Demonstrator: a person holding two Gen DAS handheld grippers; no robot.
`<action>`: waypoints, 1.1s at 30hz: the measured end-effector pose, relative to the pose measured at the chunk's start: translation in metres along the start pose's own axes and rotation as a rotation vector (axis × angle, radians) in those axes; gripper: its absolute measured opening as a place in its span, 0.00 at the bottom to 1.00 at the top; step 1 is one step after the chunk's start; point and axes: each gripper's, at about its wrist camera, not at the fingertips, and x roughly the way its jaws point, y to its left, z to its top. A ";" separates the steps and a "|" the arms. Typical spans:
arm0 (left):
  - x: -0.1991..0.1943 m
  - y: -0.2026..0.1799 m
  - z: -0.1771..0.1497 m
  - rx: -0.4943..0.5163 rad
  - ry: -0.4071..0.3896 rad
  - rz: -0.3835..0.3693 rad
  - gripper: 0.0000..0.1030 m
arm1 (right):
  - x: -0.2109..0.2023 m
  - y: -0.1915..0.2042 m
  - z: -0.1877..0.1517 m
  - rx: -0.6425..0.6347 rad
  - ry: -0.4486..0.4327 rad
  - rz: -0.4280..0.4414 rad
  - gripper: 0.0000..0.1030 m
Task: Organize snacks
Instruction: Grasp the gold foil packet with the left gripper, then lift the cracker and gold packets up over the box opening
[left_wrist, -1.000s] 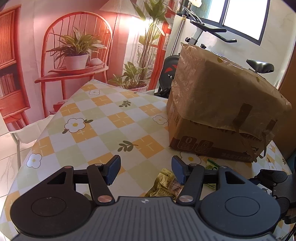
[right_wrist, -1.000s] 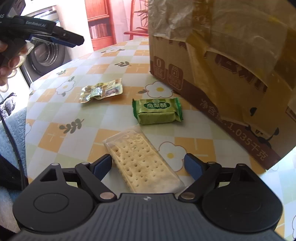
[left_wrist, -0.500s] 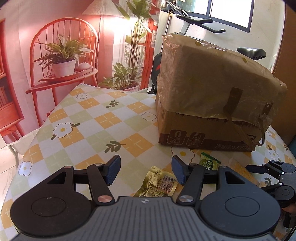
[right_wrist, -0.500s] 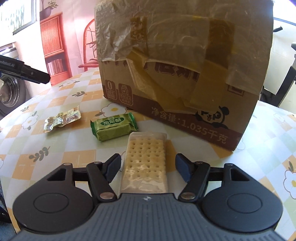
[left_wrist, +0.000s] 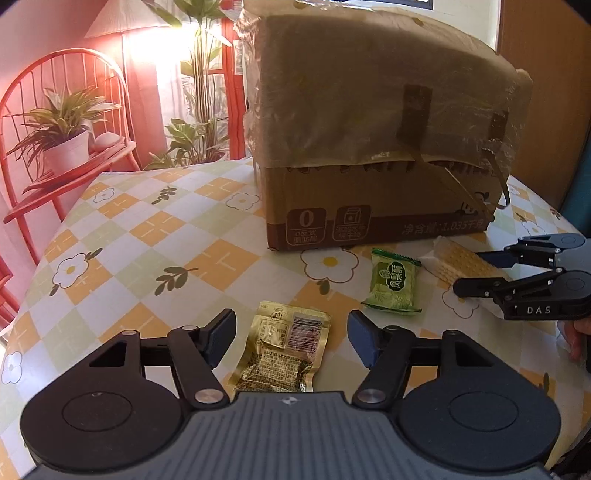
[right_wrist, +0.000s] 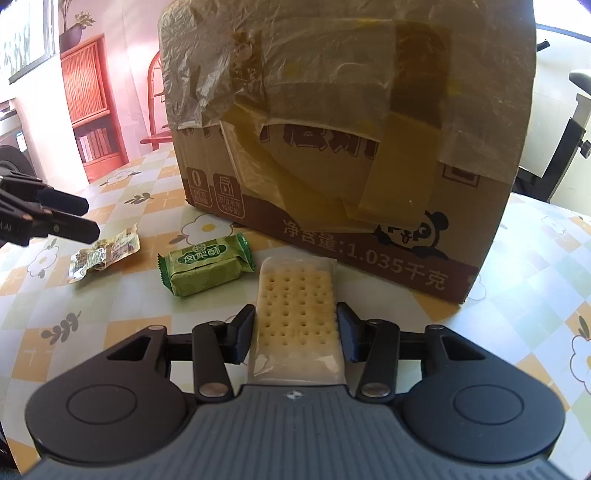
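Three snacks lie on the checked tablecloth (left_wrist: 155, 243) in front of a cardboard box (left_wrist: 373, 155). A gold foil packet (left_wrist: 284, 349) lies between the open fingers of my left gripper (left_wrist: 291, 334). A green wrapped cake (left_wrist: 393, 284) lies to its right. A clear-wrapped cracker pack (right_wrist: 297, 314) sits between the fingers of my right gripper (right_wrist: 295, 326), which has closed onto its sides. In the right wrist view the green cake (right_wrist: 207, 264) and gold packet (right_wrist: 105, 254) lie to the left, with the left gripper's fingertips (right_wrist: 74, 218) above them.
The tall taped cardboard box (right_wrist: 343, 140) stands close behind the snacks. A red chair with a potted plant (left_wrist: 62, 144) stands beyond the table's far left edge. An exercise bike (right_wrist: 565, 122) is behind the box on the right.
My right gripper's fingers have narrowed from wide open onto the cracker pack. My left gripper has moved forward and down, bringing the gold packet between its fingers.
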 end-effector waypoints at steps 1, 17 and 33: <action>0.004 0.000 -0.003 0.007 0.012 0.007 0.69 | 0.000 0.000 -0.001 0.004 -0.003 -0.002 0.47; 0.019 0.004 -0.027 -0.064 0.027 0.064 0.74 | 0.000 0.001 -0.002 0.001 -0.010 -0.004 0.48; 0.001 -0.011 -0.032 -0.093 -0.052 0.053 0.49 | 0.000 0.001 -0.002 0.001 -0.010 -0.003 0.48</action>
